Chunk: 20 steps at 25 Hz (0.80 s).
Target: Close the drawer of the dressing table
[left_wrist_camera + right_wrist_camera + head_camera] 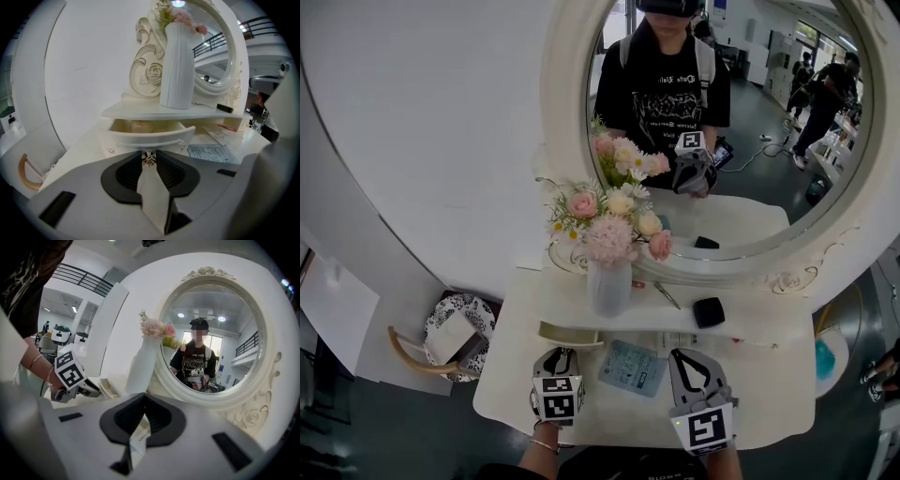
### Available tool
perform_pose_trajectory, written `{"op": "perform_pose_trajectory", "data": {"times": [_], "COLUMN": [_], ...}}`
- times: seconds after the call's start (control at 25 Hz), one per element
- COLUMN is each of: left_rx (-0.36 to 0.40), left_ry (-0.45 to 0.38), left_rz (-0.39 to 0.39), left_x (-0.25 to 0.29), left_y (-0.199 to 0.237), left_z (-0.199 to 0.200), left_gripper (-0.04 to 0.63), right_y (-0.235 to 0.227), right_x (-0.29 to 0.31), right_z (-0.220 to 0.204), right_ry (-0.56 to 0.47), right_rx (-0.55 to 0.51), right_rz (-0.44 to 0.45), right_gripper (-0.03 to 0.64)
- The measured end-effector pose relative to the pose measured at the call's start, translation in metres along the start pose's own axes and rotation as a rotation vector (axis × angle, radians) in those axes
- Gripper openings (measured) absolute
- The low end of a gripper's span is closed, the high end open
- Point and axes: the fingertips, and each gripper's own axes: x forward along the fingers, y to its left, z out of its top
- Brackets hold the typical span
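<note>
Above open drawer [150, 136], white vase [177, 65] on shelf [126, 111], leaflet [213, 153] beside

Drawer front: the drawer [150, 136] juts out from under the shelf [741, 323]. The left gripper [562, 353] is clamped on its knob [149, 159] and fills the straight approach.
Above drawer: a vase [609, 286] stands on the shelf just over it. Its flowers [609, 225] spread wide and crowd any reach from above.
Between grippers: a leaflet [633, 367] lies flat on the tabletop [769, 394], low enough to pass over.
Right side: the right gripper [677, 354], jaws together, sits right of the leaflet, with open tabletop beyond it.
Shelf, right: a black box [708, 311] and a thin metal stick [667, 295] lie apart from the vase.
Rear: the mirror frame [825, 244] closes off the back.
Left, below: a stool [455, 333] stands beside the table edge.
</note>
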Motion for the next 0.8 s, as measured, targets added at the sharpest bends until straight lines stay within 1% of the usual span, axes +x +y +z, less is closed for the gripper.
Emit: {"op": "perform_pose_trajectory", "data": {"times": [0.12, 0.8], "left_rx": [0.002, 0.007], "left_ry": [0.004, 0.006], "left_rz": [0.0, 0.003], "left_x": [0.0003, 0.0032], "left_y": [0.0004, 0.0003], "left_z": [0.0004, 0.0042], "left_gripper": [0.103, 0.103], "right_y": [0.0003, -0.0035], "right_x": [-0.0002, 0.0012], "right_z": [0.0001, -0.0031], "right_ry": [0.018, 0.029], "right_rx": [-0.011, -0.005], "right_rz": [0.003, -0.008], "right_gripper": [0.011, 0.011]}}
